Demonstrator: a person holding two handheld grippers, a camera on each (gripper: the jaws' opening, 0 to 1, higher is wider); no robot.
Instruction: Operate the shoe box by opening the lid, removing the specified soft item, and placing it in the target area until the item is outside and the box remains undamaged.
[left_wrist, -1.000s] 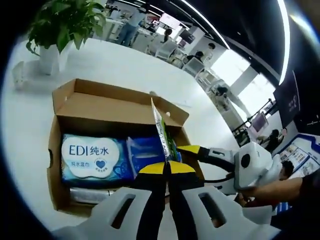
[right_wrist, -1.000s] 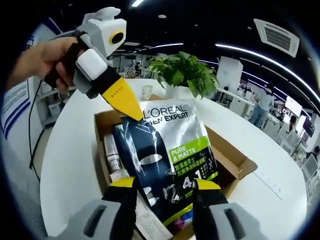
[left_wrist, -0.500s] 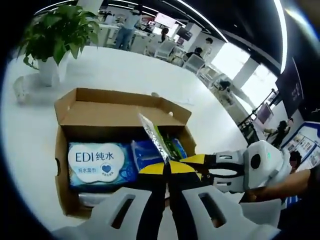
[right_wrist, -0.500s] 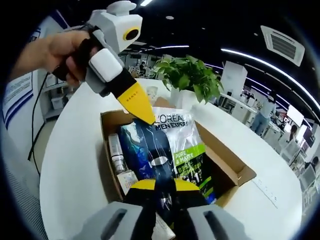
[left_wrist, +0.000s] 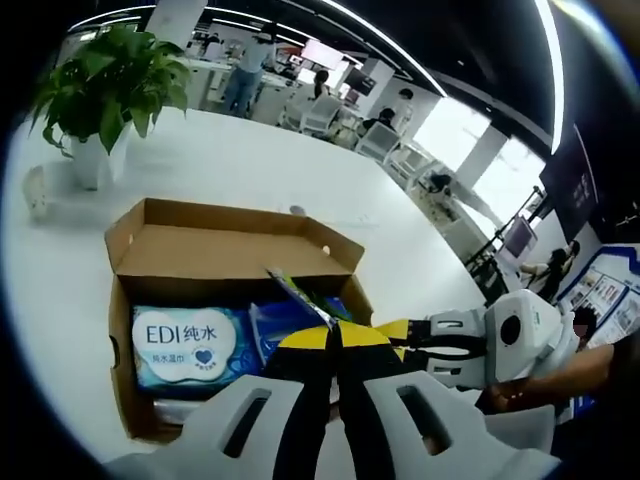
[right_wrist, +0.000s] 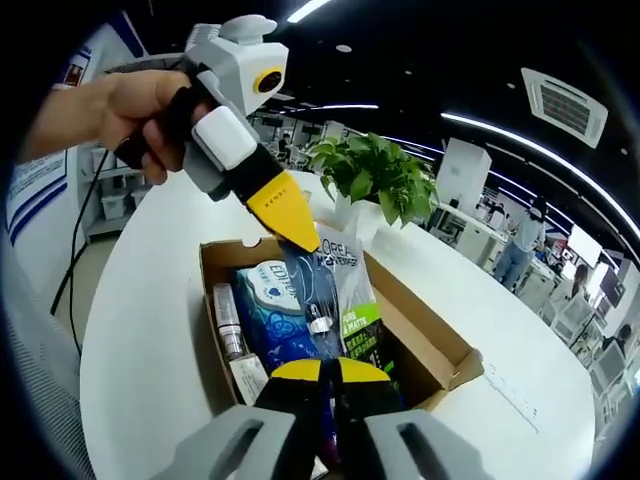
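Pouch (right_wrist: 335, 300), which we pinch at both ends between left gripper (right_wrist: 290, 218) at 12 o'clock and right gripper (right_wrist: 330, 375) at 6, stretches lengthwise over shoe box (right_wrist: 445, 365).

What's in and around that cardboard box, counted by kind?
Cardboard box: 1
Wet wipes pack: 1
L'Oreal pouch, pinched by both grippers: 1
Small bottle: 1
Potted plant: 1
Grippers, left and right: 2
Total: 7
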